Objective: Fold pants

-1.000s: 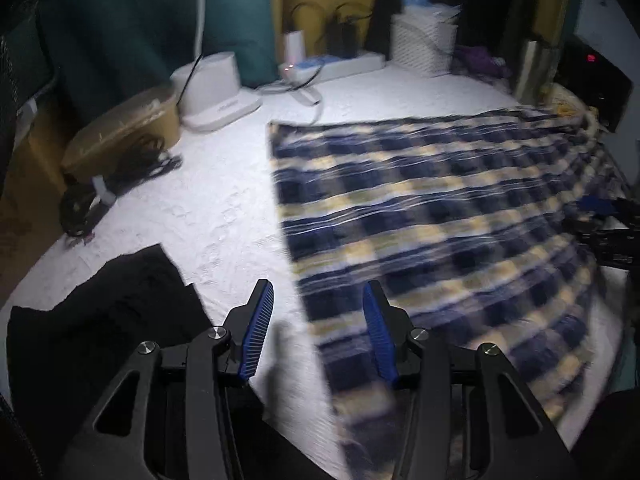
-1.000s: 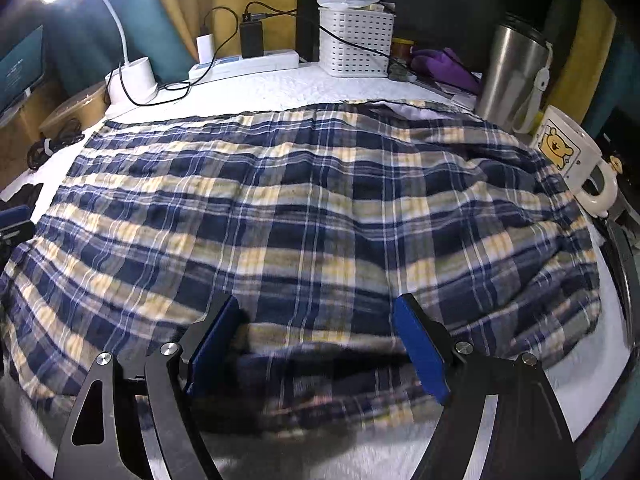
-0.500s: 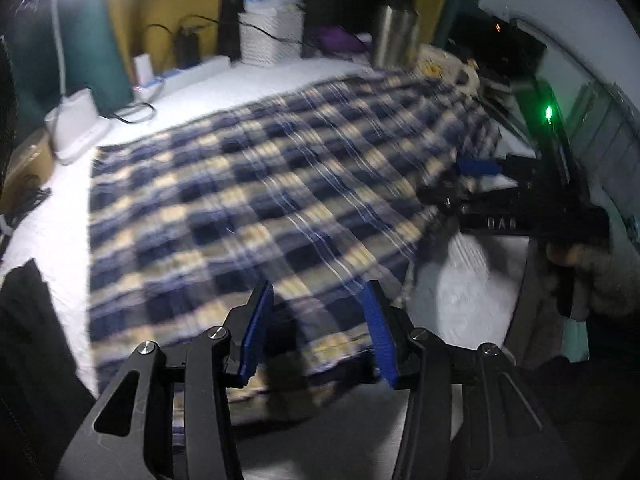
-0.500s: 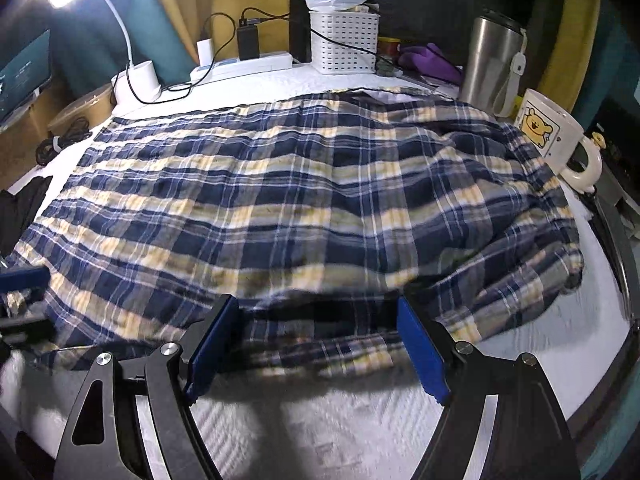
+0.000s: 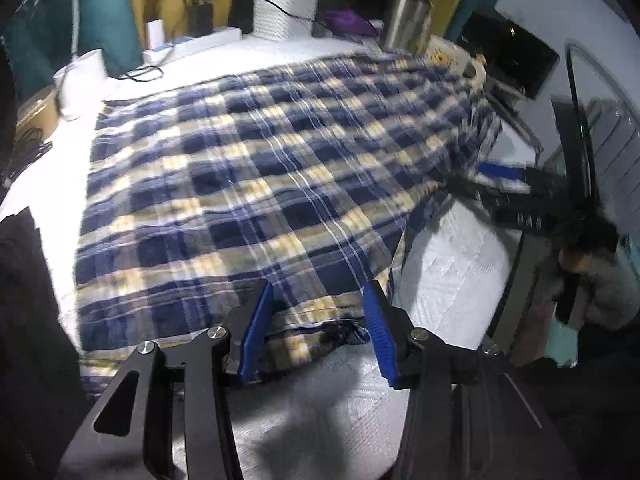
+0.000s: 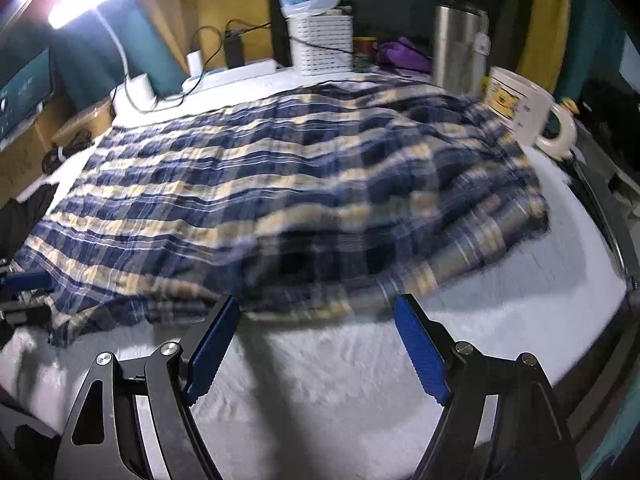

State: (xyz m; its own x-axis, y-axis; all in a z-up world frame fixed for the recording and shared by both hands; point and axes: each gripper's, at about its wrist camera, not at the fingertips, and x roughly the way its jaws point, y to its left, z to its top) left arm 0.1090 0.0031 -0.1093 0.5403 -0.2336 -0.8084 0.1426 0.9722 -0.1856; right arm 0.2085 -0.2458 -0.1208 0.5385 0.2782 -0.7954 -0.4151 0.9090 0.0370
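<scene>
The blue, yellow and white plaid pants (image 5: 256, 184) lie spread flat across a white textured cloth (image 5: 452, 280). My left gripper (image 5: 318, 330) is open, its blue pads either side of the pants' near hem at the left corner. My right gripper (image 6: 316, 344) is open and empty just short of the pants' (image 6: 280, 200) near edge, over bare white cloth (image 6: 360, 364). The right gripper also shows in the left wrist view (image 5: 504, 184) by the pants' right edge. The left gripper shows at the far left of the right wrist view (image 6: 22, 296).
Along the back stand a white basket (image 6: 320, 44), a steel flask (image 6: 460, 44), a bear mug (image 6: 524, 112), a power strip with chargers (image 6: 236, 72) and a lamp base (image 6: 136, 88). A black garment (image 5: 28, 320) lies at the left. The surface's right edge (image 6: 600, 208) is close.
My left gripper swung from the left side round to the pants' near hem and closed in on it. My right gripper drew back off the cloth toward me.
</scene>
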